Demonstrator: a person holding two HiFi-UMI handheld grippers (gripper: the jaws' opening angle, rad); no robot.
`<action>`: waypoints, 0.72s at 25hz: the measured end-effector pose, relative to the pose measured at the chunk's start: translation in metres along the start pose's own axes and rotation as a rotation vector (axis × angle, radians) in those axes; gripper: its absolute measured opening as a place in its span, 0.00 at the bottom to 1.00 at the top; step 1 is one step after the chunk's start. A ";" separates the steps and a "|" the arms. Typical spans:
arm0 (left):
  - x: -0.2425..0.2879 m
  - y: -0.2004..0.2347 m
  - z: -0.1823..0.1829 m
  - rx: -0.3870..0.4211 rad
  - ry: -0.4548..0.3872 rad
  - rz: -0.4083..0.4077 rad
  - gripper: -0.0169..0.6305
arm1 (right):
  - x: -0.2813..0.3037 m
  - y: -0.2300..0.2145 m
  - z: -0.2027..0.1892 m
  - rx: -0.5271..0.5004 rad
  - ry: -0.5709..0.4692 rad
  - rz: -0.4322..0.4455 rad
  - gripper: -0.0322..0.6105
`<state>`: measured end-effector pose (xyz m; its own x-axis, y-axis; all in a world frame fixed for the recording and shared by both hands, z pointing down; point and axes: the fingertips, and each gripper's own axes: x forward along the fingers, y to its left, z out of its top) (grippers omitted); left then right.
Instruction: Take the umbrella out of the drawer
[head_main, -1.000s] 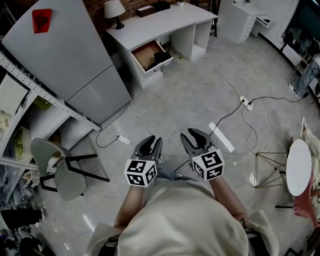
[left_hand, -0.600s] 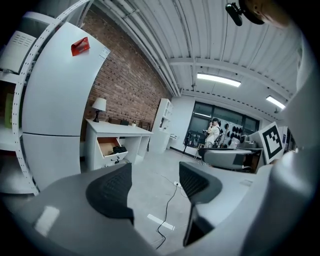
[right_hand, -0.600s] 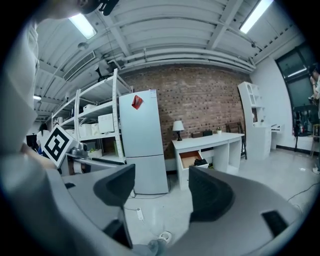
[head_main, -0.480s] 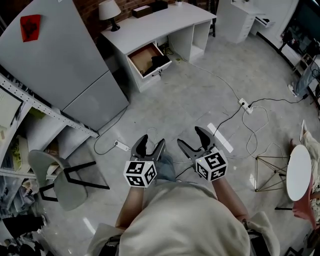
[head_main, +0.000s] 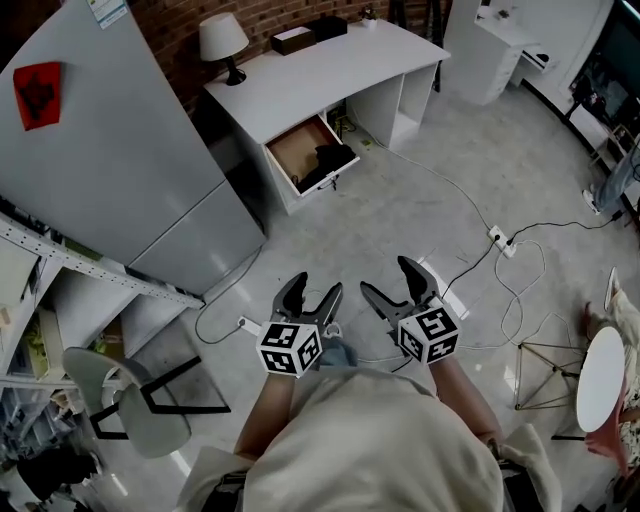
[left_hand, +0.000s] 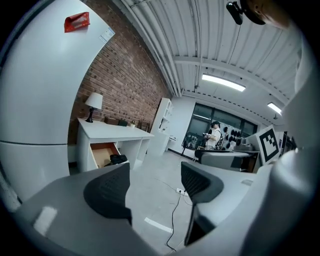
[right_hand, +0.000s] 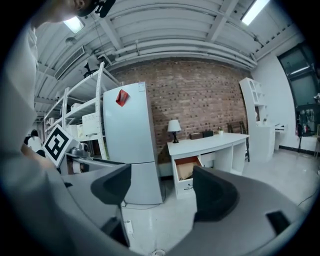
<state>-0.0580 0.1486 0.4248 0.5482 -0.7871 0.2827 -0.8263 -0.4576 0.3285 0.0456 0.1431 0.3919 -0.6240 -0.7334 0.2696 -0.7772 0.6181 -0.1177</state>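
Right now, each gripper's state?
Grey left gripper: open, jaws just been opening, nothing between them.
Grey right gripper: open, jaws just been opening, nothing between them.

Loft-style lab or studio: brick wall (right_hand: 200, 95), white desk (head_main: 320, 70), grey fridge (head_main: 110, 170), metal shelving (head_main: 100, 265), concrete floor (head_main: 400, 210).

Grey fridge (head_main: 130, 160) far left, red sticker (head_main: 36, 92) on its door. Brick wall (head_main: 170, 25) behind. White desk (head_main: 320, 70) just right of the fridge; lamp (head_main: 224, 40) at its left end, dark box (head_main: 292, 40) beside the lamp. White cabinet (head_main: 500, 40) far right. Metal shelf rack (head_main: 60, 270) on the left, grey chair (head_main: 125, 400) near it. Concrete floor (head_main: 400, 220) with two power strips, one near left (head_main: 250, 325), one right (head_main: 497, 238), black cable (head_main: 560, 225) running from the right one. Round white table (head_main: 600, 380) near right, gold wire frame (head_main: 545, 370) just beside it. Person (left_hand: 215, 135) standing far off by dark windows.
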 end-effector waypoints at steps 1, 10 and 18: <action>0.008 0.010 0.009 0.006 -0.001 -0.007 0.50 | 0.014 -0.005 0.007 0.008 -0.008 -0.005 0.62; 0.069 0.089 0.065 0.024 -0.005 -0.036 0.50 | 0.117 -0.034 0.049 0.021 -0.036 -0.018 0.62; 0.098 0.134 0.080 0.037 0.021 -0.049 0.50 | 0.161 -0.053 0.057 0.037 -0.030 -0.062 0.62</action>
<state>-0.1253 -0.0223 0.4245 0.5907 -0.7547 0.2855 -0.8021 -0.5109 0.3091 -0.0186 -0.0239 0.3874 -0.5763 -0.7785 0.2486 -0.8166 0.5608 -0.1367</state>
